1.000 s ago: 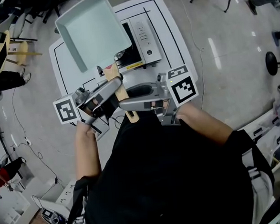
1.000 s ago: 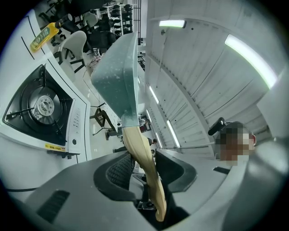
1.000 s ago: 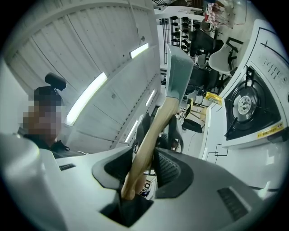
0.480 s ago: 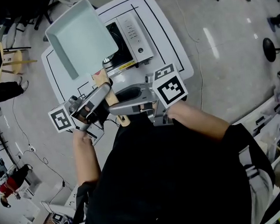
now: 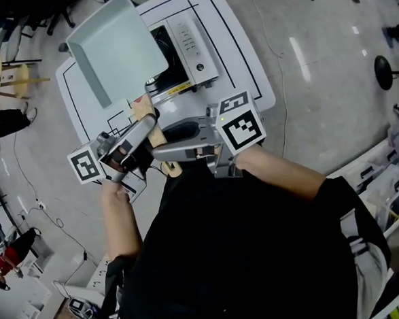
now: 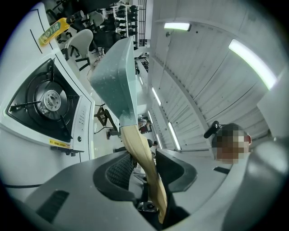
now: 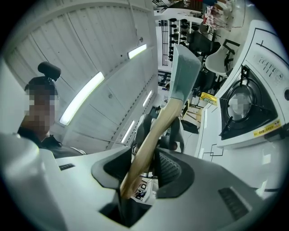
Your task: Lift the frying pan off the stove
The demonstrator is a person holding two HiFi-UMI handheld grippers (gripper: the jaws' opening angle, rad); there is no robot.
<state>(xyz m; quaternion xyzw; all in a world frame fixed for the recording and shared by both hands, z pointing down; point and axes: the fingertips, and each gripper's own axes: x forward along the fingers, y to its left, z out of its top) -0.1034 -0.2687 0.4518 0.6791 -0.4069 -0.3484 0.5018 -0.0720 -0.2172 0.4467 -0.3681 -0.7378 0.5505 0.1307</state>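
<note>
Already up: frying pan (image 5: 116, 52) clear of stove (image 5: 185, 51), left tongs (image 6: 140, 164) clamping handle (image 5: 143, 109), right tongs (image 7: 151, 164) on it too, jaws opening; next, steady carry.

The frying pan (image 5: 114, 52) looks matt, its handle (image 6: 141, 153) smooth pale wood, the stove (image 5: 195, 46) seemingly brushed metal.
</note>
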